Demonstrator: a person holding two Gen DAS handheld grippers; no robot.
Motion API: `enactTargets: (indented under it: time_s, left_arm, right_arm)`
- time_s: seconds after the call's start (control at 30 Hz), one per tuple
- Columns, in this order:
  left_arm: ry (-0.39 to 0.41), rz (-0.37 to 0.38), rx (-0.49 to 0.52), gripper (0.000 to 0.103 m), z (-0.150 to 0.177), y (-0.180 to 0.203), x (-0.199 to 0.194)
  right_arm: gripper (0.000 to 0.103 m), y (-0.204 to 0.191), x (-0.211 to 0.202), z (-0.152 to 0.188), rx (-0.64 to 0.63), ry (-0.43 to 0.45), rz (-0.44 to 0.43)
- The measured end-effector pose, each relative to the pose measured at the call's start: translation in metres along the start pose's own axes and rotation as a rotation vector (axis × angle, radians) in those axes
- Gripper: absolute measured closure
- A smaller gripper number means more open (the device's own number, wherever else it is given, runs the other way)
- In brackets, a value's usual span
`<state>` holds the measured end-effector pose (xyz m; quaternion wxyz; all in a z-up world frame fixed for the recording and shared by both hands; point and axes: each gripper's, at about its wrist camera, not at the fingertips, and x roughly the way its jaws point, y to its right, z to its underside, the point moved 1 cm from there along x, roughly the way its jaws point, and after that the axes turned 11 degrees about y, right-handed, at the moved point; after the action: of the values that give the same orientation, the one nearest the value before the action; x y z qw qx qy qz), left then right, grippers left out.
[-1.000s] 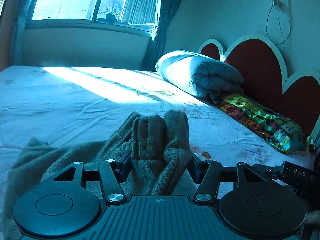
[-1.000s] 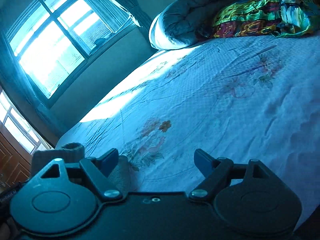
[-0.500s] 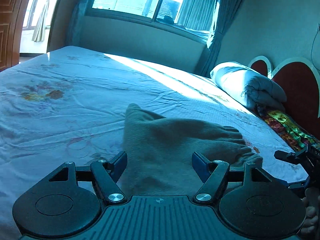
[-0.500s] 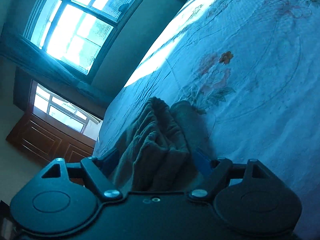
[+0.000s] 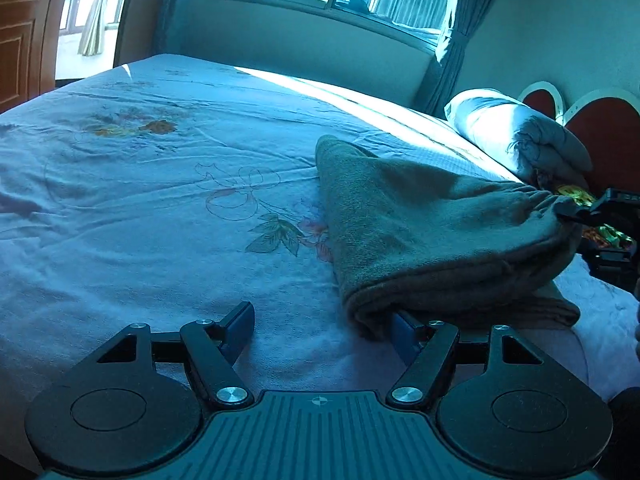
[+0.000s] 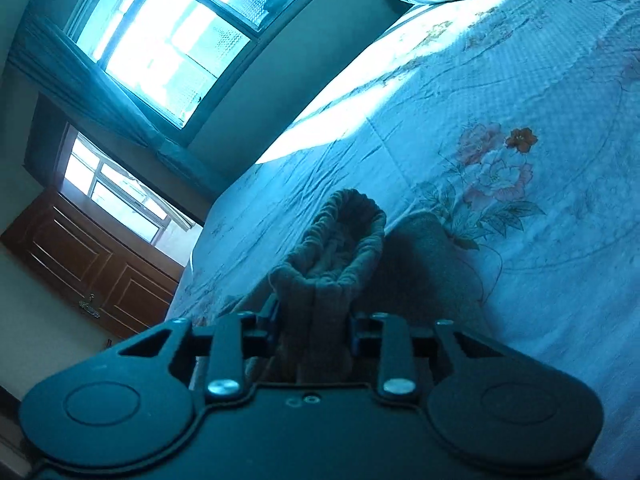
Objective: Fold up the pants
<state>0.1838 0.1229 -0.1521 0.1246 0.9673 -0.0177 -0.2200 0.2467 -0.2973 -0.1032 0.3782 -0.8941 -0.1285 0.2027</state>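
Note:
The brown-grey fleece pants lie folded over on the floral bed sheet. My left gripper is open and empty; the pants' folded edge touches its right finger. My right gripper is shut on the bunched elastic waistband of the pants and holds it slightly lifted above the sheet. In the left wrist view the right gripper shows at the far right edge, clamped on the pants' end.
A rolled blue-white duvet and a colourful pillow lie by the red heart-shaped headboard. A window with curtains is beyond the bed. A wooden door stands past the bed's far corner.
My left gripper let go of the pants, opened and shifted left, so the pants now sit to its right. My right gripper swung onto the waistband and shut on it.

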Motion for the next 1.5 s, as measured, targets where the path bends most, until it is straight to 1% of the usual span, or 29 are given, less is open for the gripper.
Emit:
enactTargets:
  time_s: [0.07, 0.13, 0.17, 0.23, 0.3, 0.37, 0.5, 0.57, 0.6, 0.63, 0.67, 0.73, 0.83, 0.87, 0.9, 0.93, 0.97, 1.0, 1.03, 1.1, 1.13, 1.17, 1.2, 1.27, 1.3, 1.37, 1.4, 1.47, 1.5]
  left_arm:
    - [0.017, 0.000, -0.034, 0.032, -0.001, -0.004, 0.000]
    - [0.012, 0.011, -0.014, 0.031, 0.003, -0.002, 0.000]
    - [0.009, 0.012, 0.006, 0.031, 0.005, 0.001, 0.000]
    - [0.011, 0.022, -0.001, 0.030, 0.004, 0.001, -0.002]
    - [0.007, 0.032, -0.012, 0.030, 0.001, -0.002, -0.005]
    - [0.009, 0.033, 0.000, 0.030, -0.001, -0.004, -0.012]
    - [0.077, 0.007, -0.014, 0.029, -0.018, -0.014, -0.031]
    - [0.108, 0.005, 0.001, 0.025, -0.031, -0.012, -0.031]
    - [0.114, 0.005, 0.008, 0.023, -0.036, -0.010, -0.028]
    - [0.122, 0.010, 0.022, 0.023, -0.043, -0.006, -0.022]
    - [0.127, 0.017, 0.036, 0.022, -0.049, -0.001, -0.015]
    - [0.121, 0.031, 0.058, 0.022, -0.059, 0.011, 0.005]
    - [0.079, 0.044, 0.034, 0.022, -0.065, 0.026, 0.039]
    - [0.060, 0.050, 0.040, 0.022, -0.065, 0.032, 0.047]
    - [0.037, 0.034, 0.069, 0.022, -0.062, 0.037, 0.057]
    - [0.012, 0.006, 0.095, 0.022, -0.058, 0.040, 0.066]
    - [-0.039, -0.011, 0.111, 0.022, -0.051, 0.041, 0.077]
    - [-0.067, -0.012, 0.098, 0.022, -0.046, 0.039, 0.082]
    - [-0.066, -0.007, 0.079, 0.022, -0.045, 0.036, 0.080]
    - [-0.040, -0.008, 0.077, 0.019, -0.045, 0.032, 0.069]
    - [-0.036, -0.020, 0.081, 0.017, -0.046, 0.030, 0.065]
    - [-0.034, -0.020, 0.079, 0.014, -0.046, 0.028, 0.063]
    - [-0.036, -0.012, 0.078, 0.014, -0.046, 0.027, 0.063]
    - [-0.044, -0.012, 0.079, 0.013, -0.046, 0.027, 0.064]
    - [-0.045, -0.013, 0.075, 0.009, -0.047, 0.027, 0.064]
    - [-0.045, -0.007, 0.059, 0.000, -0.048, 0.028, 0.064]
    - [-0.046, 0.009, 0.041, 0.000, -0.048, 0.027, 0.064]
    - [-0.063, 0.084, -0.021, 0.000, -0.048, 0.024, 0.066]
    - [-0.077, 0.117, -0.051, 0.000, -0.049, 0.023, 0.069]
  right_arm:
    - [0.081, 0.004, -0.013, 0.000, -0.013, 0.018, 0.004]
    - [0.081, 0.026, -0.016, 0.010, 0.004, 0.007, 0.075]
    - [0.080, 0.044, -0.013, 0.017, 0.038, -0.023, 0.122]
    - [0.079, 0.070, -0.014, 0.026, 0.147, -0.027, 0.096]
    - [0.076, 0.066, -0.017, 0.020, 0.148, -0.026, 0.086]
    - [0.073, 0.055, -0.022, 0.012, 0.101, -0.009, 0.079]
    - [0.066, 0.027, -0.033, 0.004, -0.078, 0.051, 0.117]
    - [0.050, 0.016, -0.038, 0.000, -0.176, 0.099, 0.185]
    - [0.051, 0.011, -0.042, -0.003, -0.209, 0.133, 0.193]
    - [0.052, 0.005, -0.045, -0.006, -0.228, 0.165, 0.156]
    - [0.052, -0.001, -0.044, -0.009, -0.233, 0.169, 0.111]
    - [0.053, -0.013, -0.029, -0.011, -0.246, 0.128, 0.038]
    - [0.057, -0.023, 0.003, -0.003, -0.286, 0.033, -0.038]
    - [0.061, -0.023, 0.020, 0.004, -0.311, -0.029, -0.029]
    - [0.063, -0.018, 0.031, 0.009, -0.346, -0.075, 0.034]
    - [0.074, -0.011, 0.042, 0.012, -0.376, -0.119, 0.090]
    - [0.091, -0.004, 0.045, 0.011, -0.388, -0.136, 0.120]
    - [0.099, 0.000, 0.042, 0.007, -0.383, -0.138, 0.124]
    - [0.102, 0.002, 0.034, 0.001, -0.361, -0.142, 0.112]
    - [0.076, 0.005, 0.008, -0.015, -0.325, -0.065, 0.099]
    - [0.059, 0.008, -0.002, -0.020, -0.311, -0.032, 0.107]
    - [0.046, 0.012, -0.009, -0.025, -0.301, -0.018, 0.116]
    - [0.043, 0.016, -0.013, -0.028, -0.292, -0.013, 0.114]
    - [0.043, 0.025, -0.017, -0.031, -0.270, -0.015, 0.106]
    - [0.043, 0.033, -0.014, -0.032, -0.237, -0.028, 0.096]
    - [0.041, 0.051, -0.010, -0.032, -0.114, -0.055, 0.066]
    - [0.040, 0.060, -0.008, -0.032, -0.057, -0.058, 0.054]
    - [0.020, 0.077, -0.003, -0.031, 0.039, -0.070, 0.042]
    - [0.016, 0.083, 0.002, -0.030, 0.075, -0.095, 0.043]
